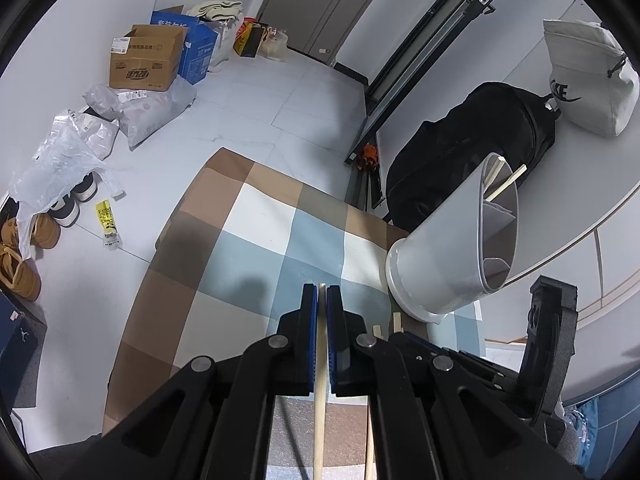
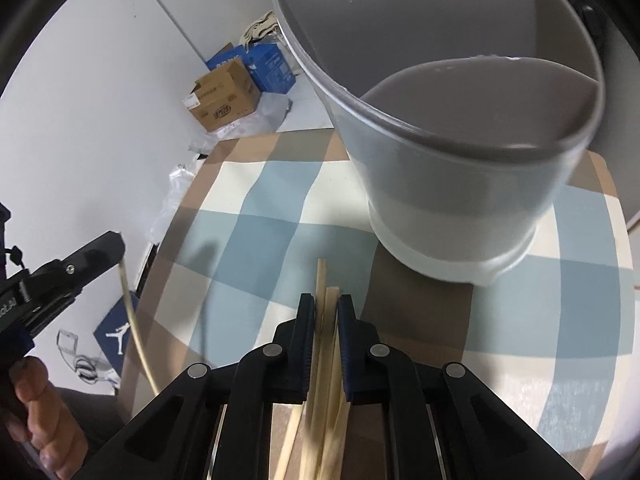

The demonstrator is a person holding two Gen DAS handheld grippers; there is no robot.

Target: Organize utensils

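Chopsticks (image 2: pixel 326 344) lie bunched between the right gripper (image 2: pixel 326 308) jaws, pinched; left gripper (image 1: pixel 322 296) jaws clamp one chopstick (image 1: pixel 319 408).

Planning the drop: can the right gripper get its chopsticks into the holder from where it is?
Probably yes. The right gripper is shut on a bundle of chopsticks, and the holder stands just ahead on the checked cloth, mouth open, nothing between. It must lift over the rim.
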